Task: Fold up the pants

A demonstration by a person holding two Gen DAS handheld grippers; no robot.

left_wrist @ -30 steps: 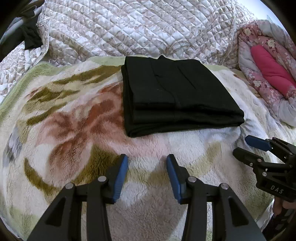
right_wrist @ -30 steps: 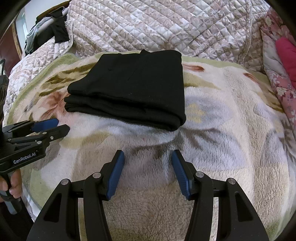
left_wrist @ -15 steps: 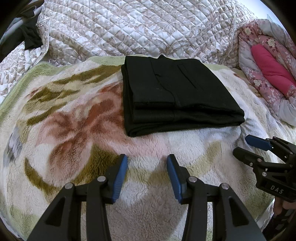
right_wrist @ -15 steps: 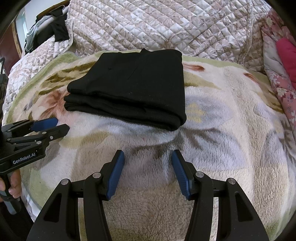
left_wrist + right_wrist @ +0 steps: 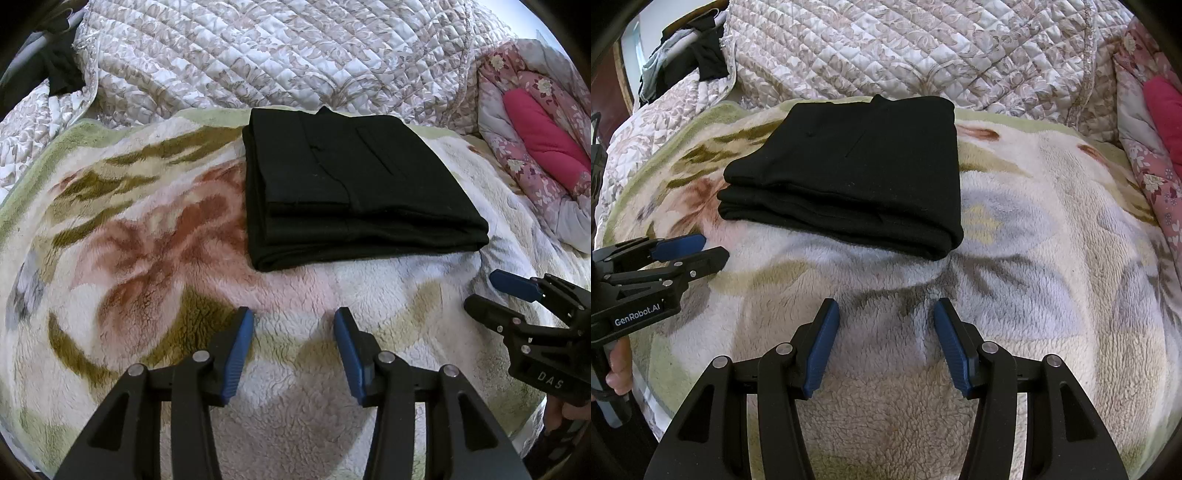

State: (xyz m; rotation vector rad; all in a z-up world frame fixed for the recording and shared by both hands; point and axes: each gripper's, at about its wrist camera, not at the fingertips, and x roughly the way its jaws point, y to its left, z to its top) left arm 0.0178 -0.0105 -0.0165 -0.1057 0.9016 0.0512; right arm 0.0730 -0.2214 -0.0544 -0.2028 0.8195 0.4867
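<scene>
On the fleecy floral blanket [image 5: 155, 236], going from left to right, the left gripper [image 5: 293, 332] hovers above bare fleece with its blue pads spread apart and nothing between them. Beyond it lie the black pants [image 5: 351, 184], folded into a neat layered rectangle just short of the quilted bedspread [image 5: 280, 55]. To the right, the right gripper [image 5: 886, 325] is likewise parted and empty, near the stack but clear of it. The cloth looks soft, limp and fairly light, likely to sag and slip open if lifted by one layer, so I would pinch through all layers at the thick folded edge. At far right sits a pink floral quilt [image 5: 535, 147].
</scene>
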